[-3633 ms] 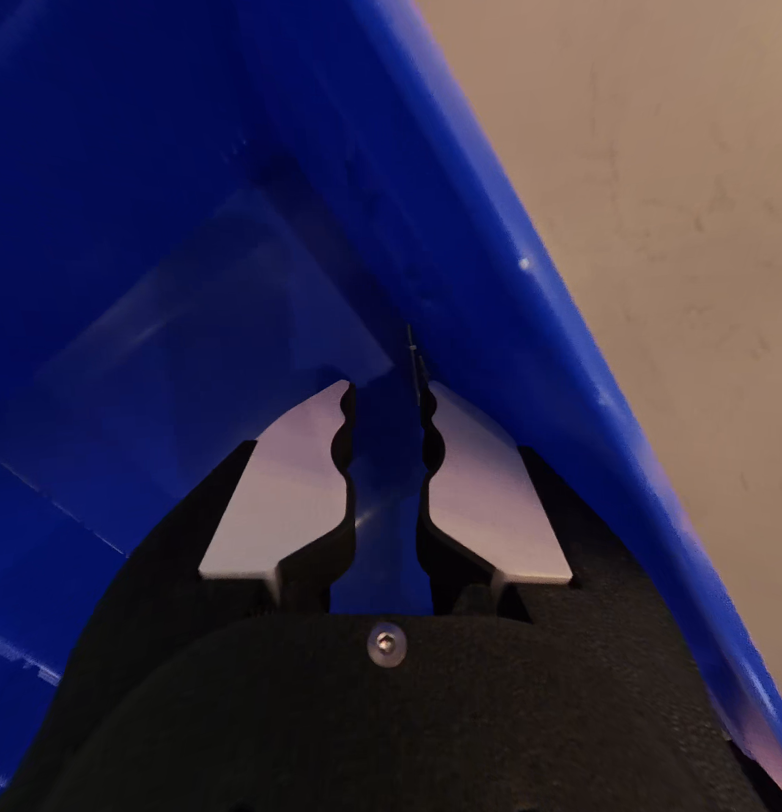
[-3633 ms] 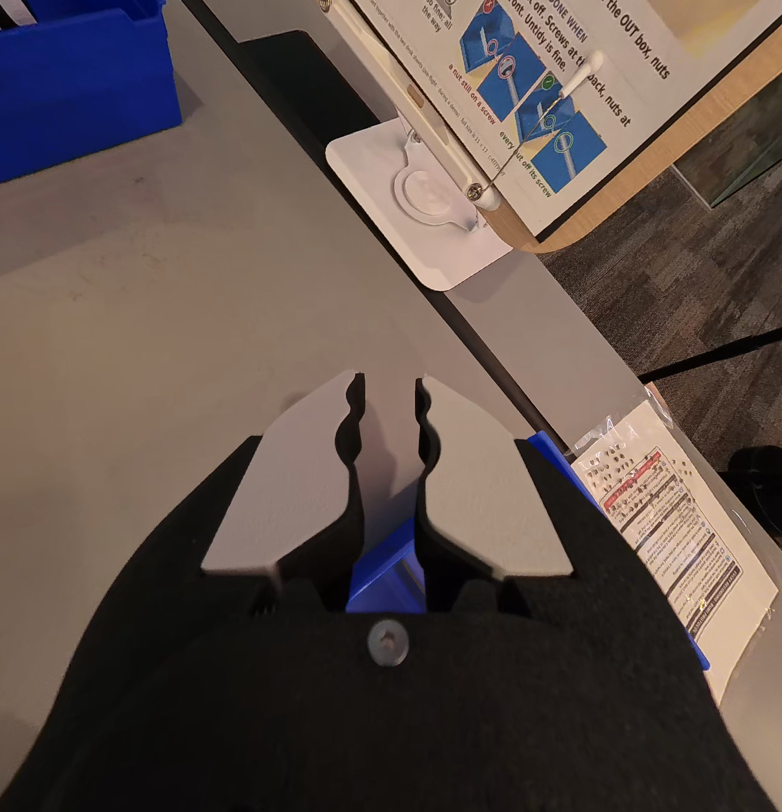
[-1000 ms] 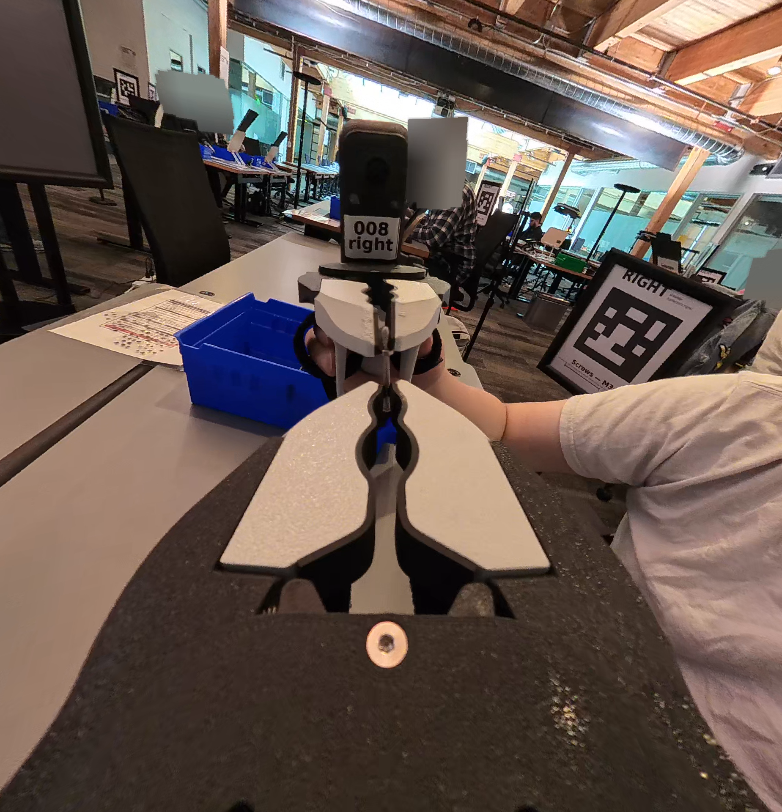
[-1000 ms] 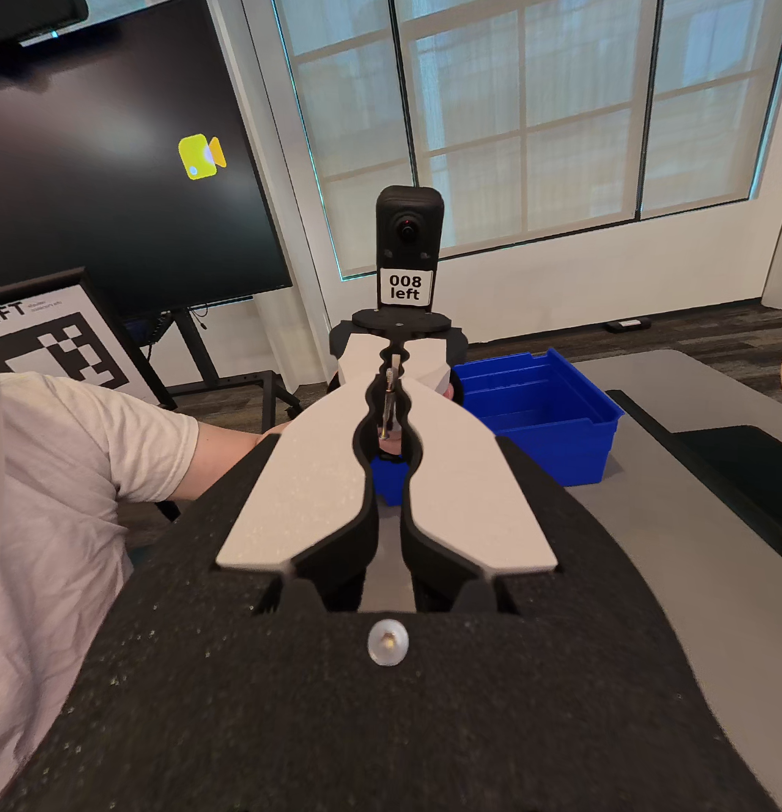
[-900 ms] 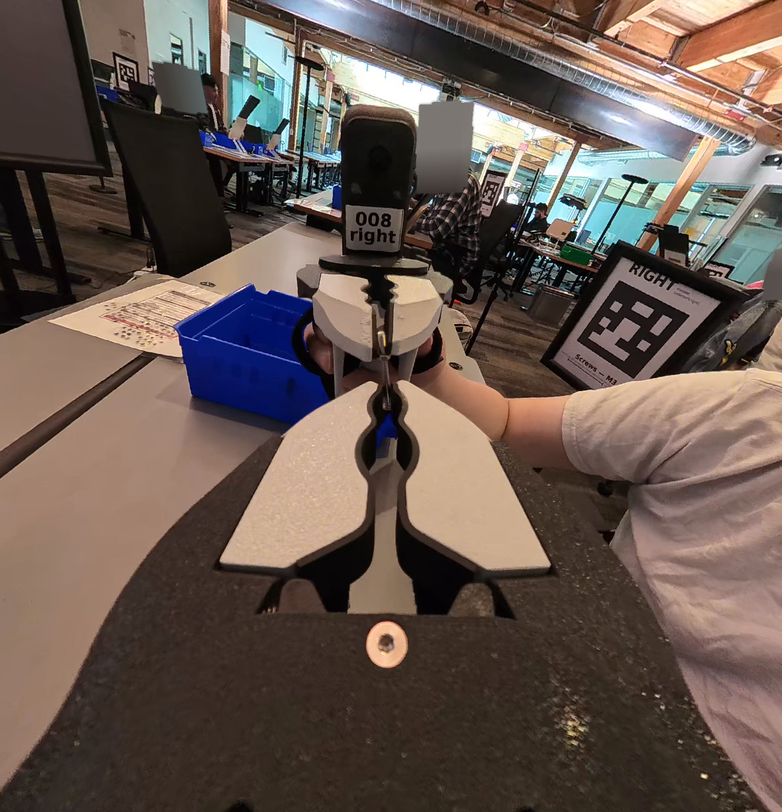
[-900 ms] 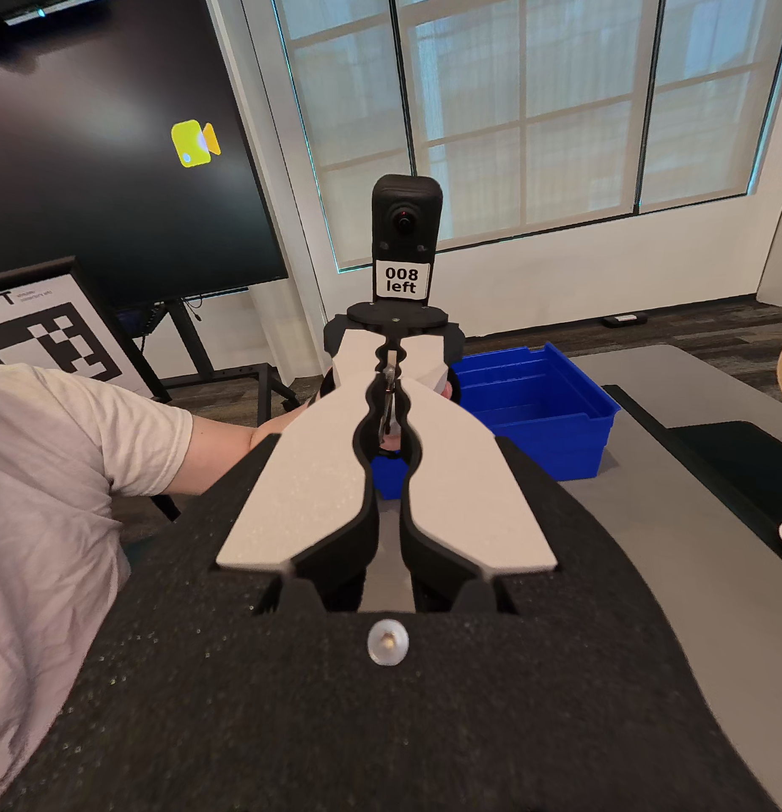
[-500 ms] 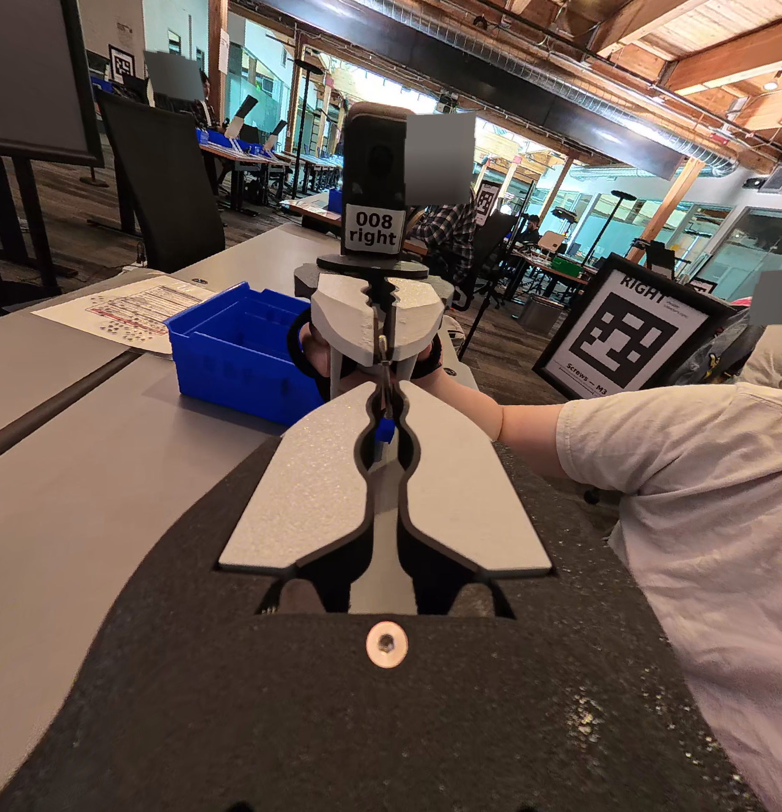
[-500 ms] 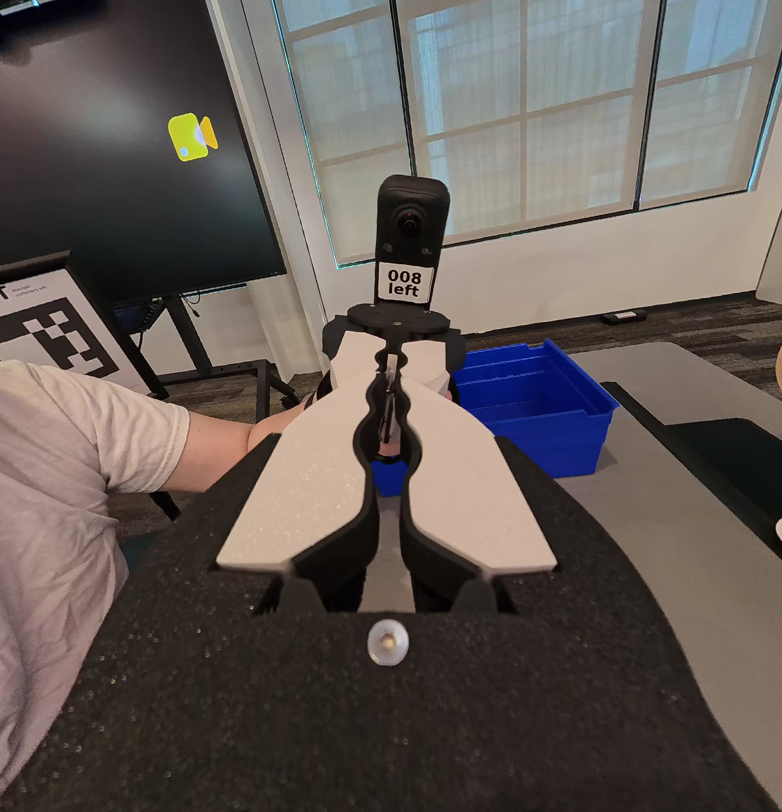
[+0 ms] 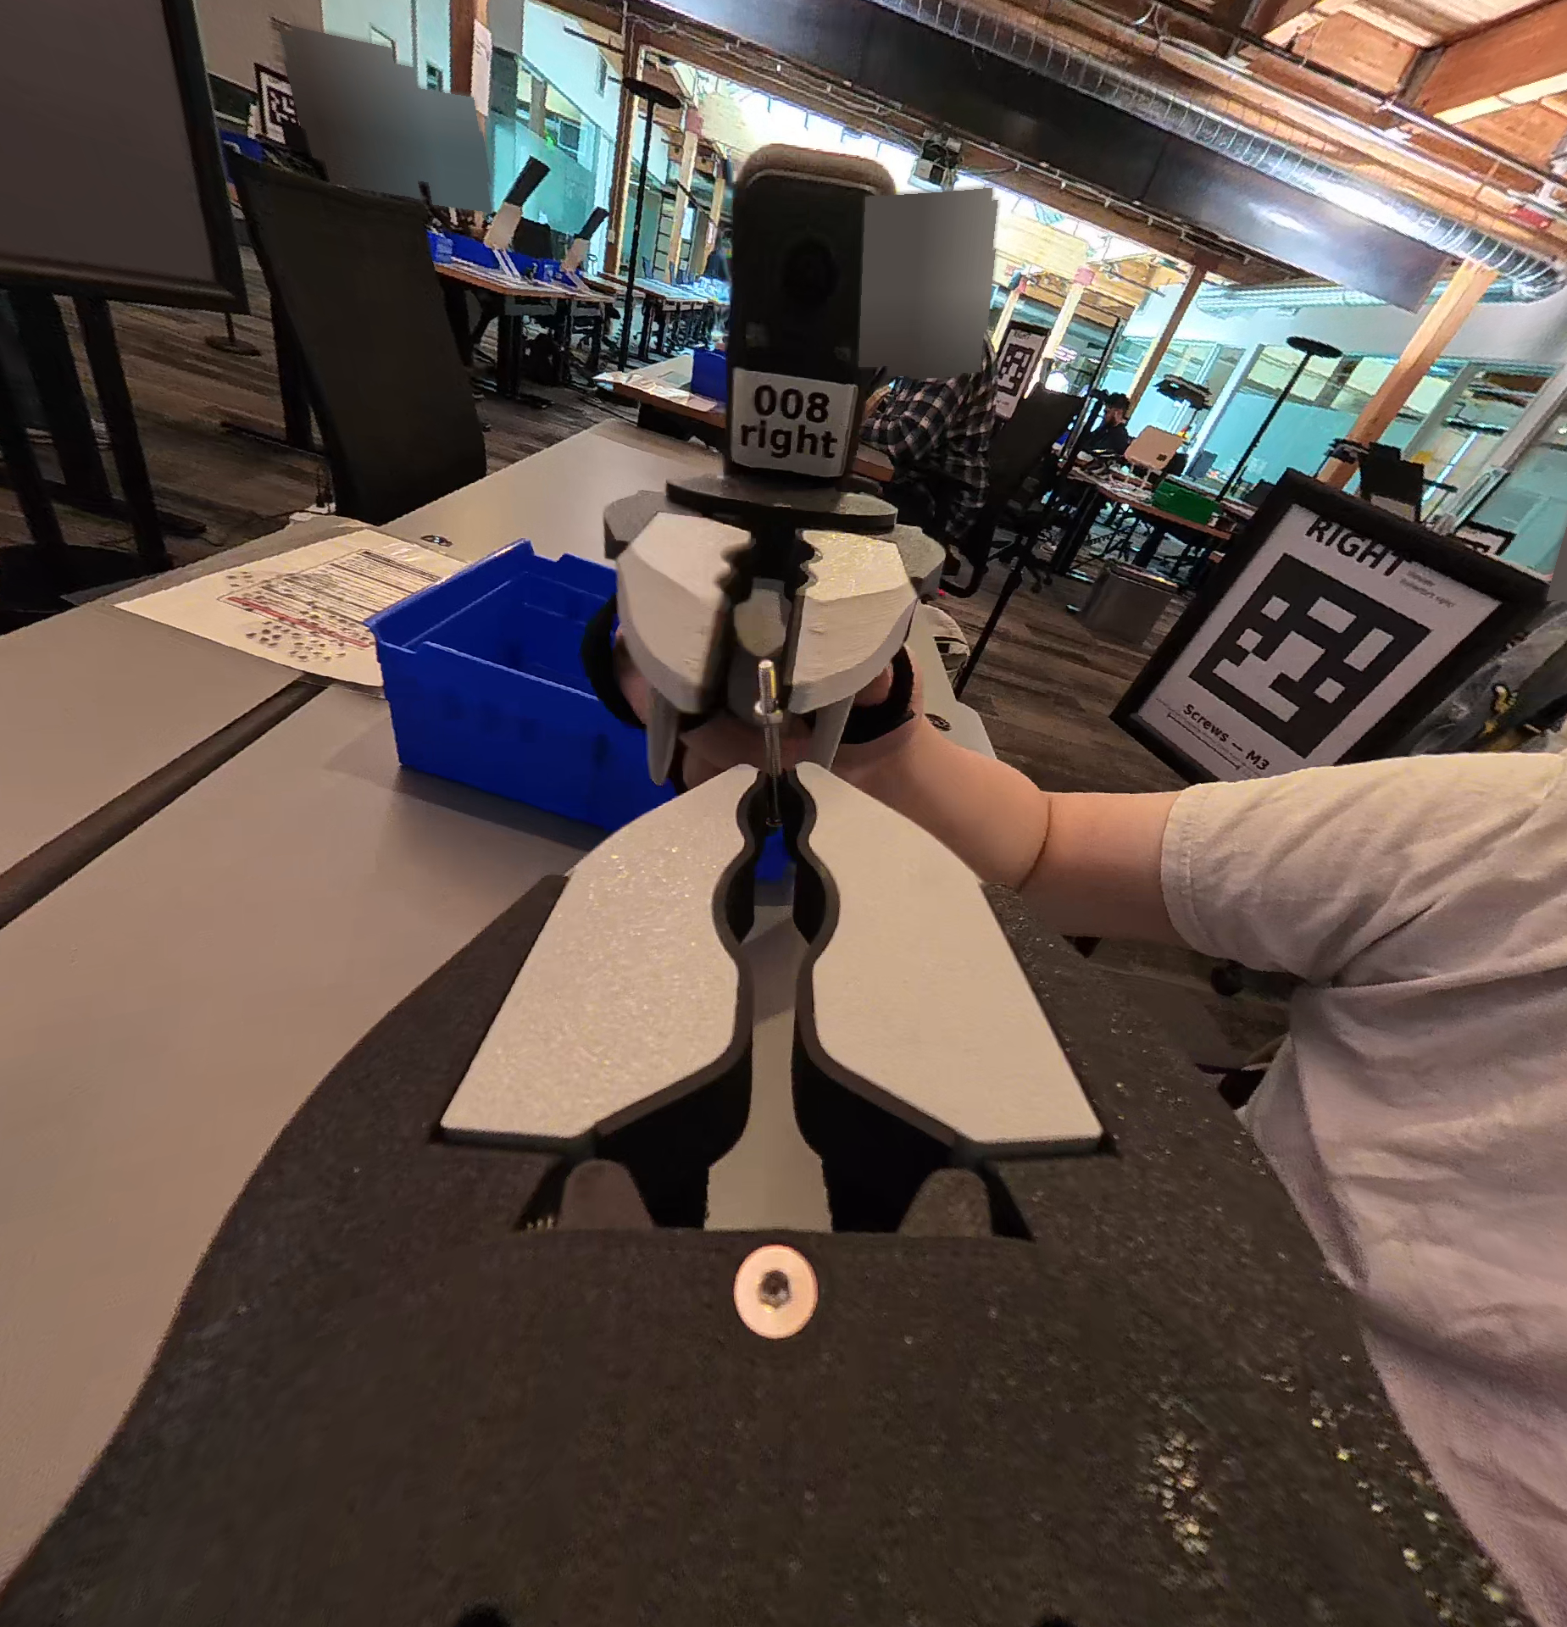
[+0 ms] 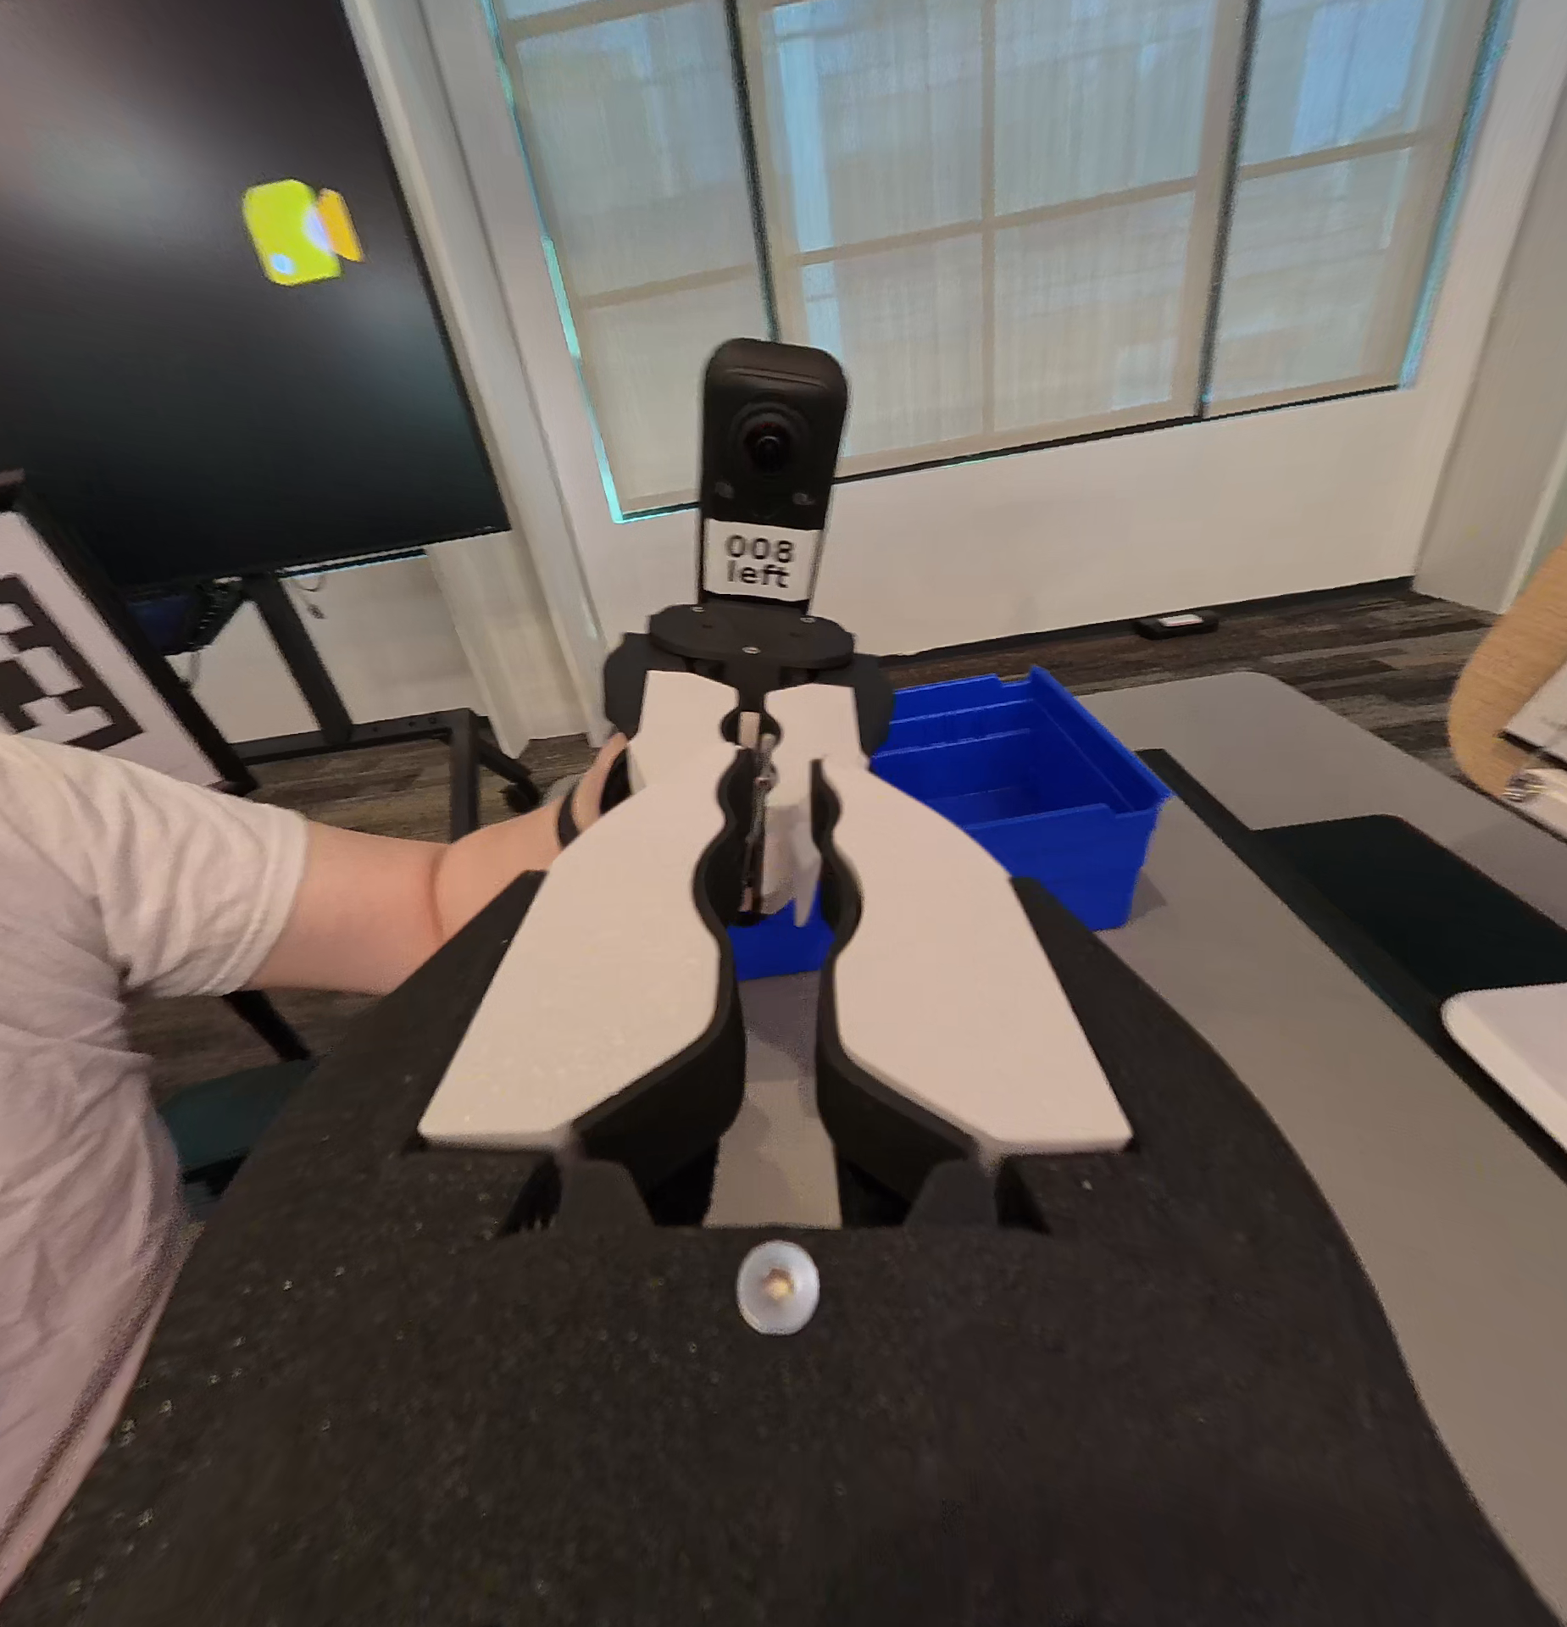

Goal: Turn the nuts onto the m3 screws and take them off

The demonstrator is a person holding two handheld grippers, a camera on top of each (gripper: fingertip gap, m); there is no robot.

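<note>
The left gripper [image 9: 772, 779] is pointing straight at the right gripper [image 9: 766, 678], the two meeting nose to nose above the grey surface [image 9: 234, 924]. In the left wrist view, the left jaws are clenching the lower end of a thin m3 screw [image 9: 769, 722], which is standing nearly upright out of their tips with a small nut [image 9: 767, 710] sitting partway along its shaft, near the top. The screw's upper end is showing in front of the right gripper's nose, but whether it is touching there cannot be told. In the right wrist view, the right jaws [image 10: 769, 775] are standing released, a clear gap showing between them, with the screw [image 10: 759, 792] visible as a blurred thin line in that gap, held by the left gripper [image 10: 756, 731] beyond. A blue bin [image 9: 498, 669] is resting on the surface just behind the grippers, and a printed sheet [image 9: 295, 590] is lying beside it. A framed marker sign [image 9: 1317, 651] is standing off to the side, near the person's sleeve [image 9: 1396, 880].
</note>
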